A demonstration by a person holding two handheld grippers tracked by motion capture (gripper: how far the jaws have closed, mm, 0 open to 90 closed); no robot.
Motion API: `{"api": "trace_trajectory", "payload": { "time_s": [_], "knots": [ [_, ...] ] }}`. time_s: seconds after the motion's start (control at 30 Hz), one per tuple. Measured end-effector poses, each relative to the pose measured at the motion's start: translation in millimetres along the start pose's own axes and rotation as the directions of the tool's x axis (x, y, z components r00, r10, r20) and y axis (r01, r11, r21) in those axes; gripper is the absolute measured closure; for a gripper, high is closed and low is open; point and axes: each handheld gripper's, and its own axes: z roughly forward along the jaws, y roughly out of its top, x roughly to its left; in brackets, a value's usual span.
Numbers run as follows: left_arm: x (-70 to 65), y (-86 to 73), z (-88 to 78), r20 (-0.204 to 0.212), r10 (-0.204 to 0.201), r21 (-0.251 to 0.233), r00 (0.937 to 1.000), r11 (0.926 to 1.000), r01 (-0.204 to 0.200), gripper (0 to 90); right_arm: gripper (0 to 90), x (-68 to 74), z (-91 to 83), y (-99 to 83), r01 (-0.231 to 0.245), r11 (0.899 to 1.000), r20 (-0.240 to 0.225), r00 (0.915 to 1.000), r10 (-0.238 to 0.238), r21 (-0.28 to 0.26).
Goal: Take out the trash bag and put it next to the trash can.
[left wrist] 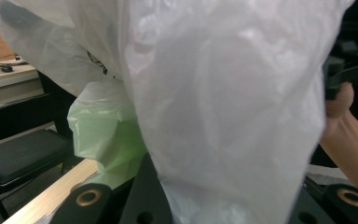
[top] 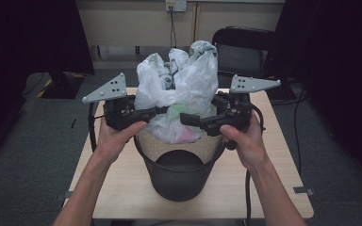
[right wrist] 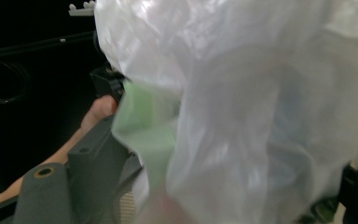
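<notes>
Both grippers, left gripper (top: 158, 111) and right gripper (top: 188, 118), flank the upright plastic bag (top: 184, 84) in the bin (top: 179, 176), jaws apparently pinching its sides.

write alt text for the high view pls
A person's two hand-held grippers, left gripper and right gripper, press from both sides on a bulging white plastic bag rising out of a black bin on a light wooden table.
</notes>
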Motion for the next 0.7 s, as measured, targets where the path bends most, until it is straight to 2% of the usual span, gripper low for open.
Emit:
{"api": "trace_trajectory", "payload": {
  "time_s": [0.27, 0.43, 0.53, 0.63, 0.7],
  "knots": [
    [7.1, 2.1, -2.0, -0.023, -0.008, -0.014, 0.9997, 0.9999, 0.007, 79.9, 20.2, -1.9, -6.2, -5.9, 0.01, 1.0, 0.041, 0.9991, -0.01, 0.004],
    [12.8, 4.8, -4.8, -0.038, -0.021, -0.032, 0.9991, 0.9993, 0.02, 79.9, 21.7, -7.4, -13.4, -9.3, 0.003, 1.0, 0.086, 0.9963, -0.003, -0.01],
    [16.1, 6.6, -5.5, -0.046, -0.02, -0.038, 0.9987, 0.9991, 0.018, 79.9, 22.5, -8.6, -13.4, -12.8, 0.013, 1.0, 0.104, 0.9945, -0.015, 0.014],
    [18.5, 10.0, -3.8, -0.05, -0.021, -0.041, 0.9985, 0.999, 0.019, 79.9, 28.3, -10.0, -9.6, -15.0, 0.013, 0.999, 0.128, 0.9917, -0.017, 0.038],
    [20.5, 12.5, -1.9, -0.047, -0.03, -0.059, 0.9984, 0.9979, 0.027, 79.9, 37.6, -11.9, -4.5, -13.3, 0.021, 0.999, 0.113, 0.9933, -0.026, 0.04]
  ]
}}
